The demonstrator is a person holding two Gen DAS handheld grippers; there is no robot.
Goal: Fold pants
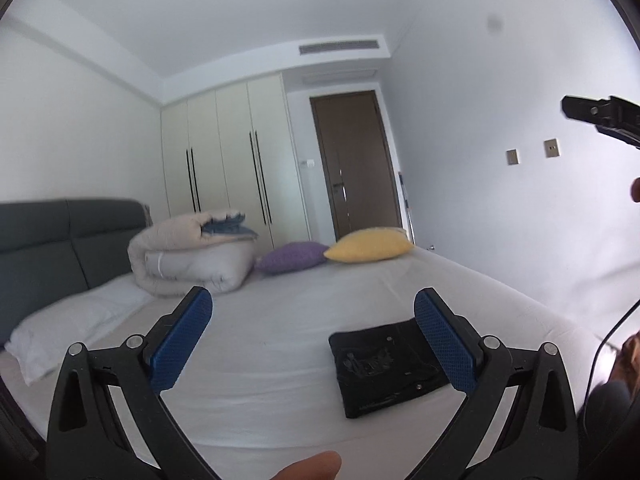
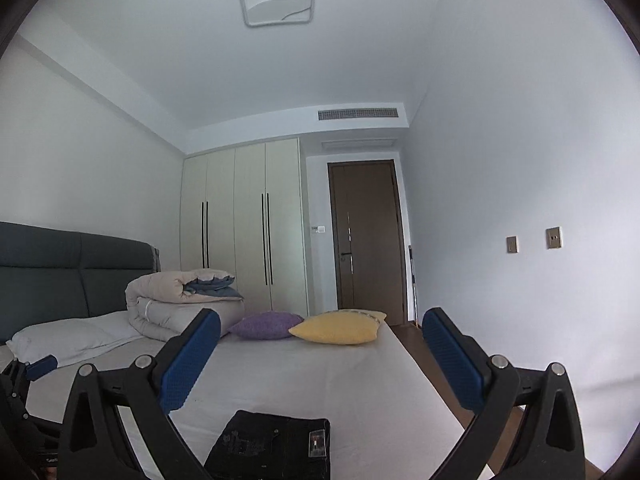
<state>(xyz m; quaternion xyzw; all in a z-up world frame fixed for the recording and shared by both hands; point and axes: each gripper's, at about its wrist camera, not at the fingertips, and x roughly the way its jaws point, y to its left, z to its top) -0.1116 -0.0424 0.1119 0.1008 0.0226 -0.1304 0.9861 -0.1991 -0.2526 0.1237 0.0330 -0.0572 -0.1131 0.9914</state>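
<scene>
Black pants [image 1: 384,368] lie folded into a compact rectangle on the white bed sheet [image 1: 280,340], near the bed's right side. My left gripper [image 1: 314,336] is open and empty, raised above the bed to the left of the pants. My right gripper [image 2: 320,360] is open and empty, held above the pants [image 2: 276,448], which lie low in the right wrist view. The right gripper's tip also shows at the right edge of the left wrist view [image 1: 600,116]. The left gripper shows at the lower left of the right wrist view [image 2: 28,376].
A rolled beige duvet [image 1: 188,256] with blue cloth on top lies by the grey headboard [image 1: 60,248]. A purple cushion [image 1: 292,257], a yellow cushion [image 1: 368,245] and a white pillow [image 1: 68,328] lie on the bed. Wardrobe [image 2: 244,228] and brown door [image 2: 368,236] stand behind.
</scene>
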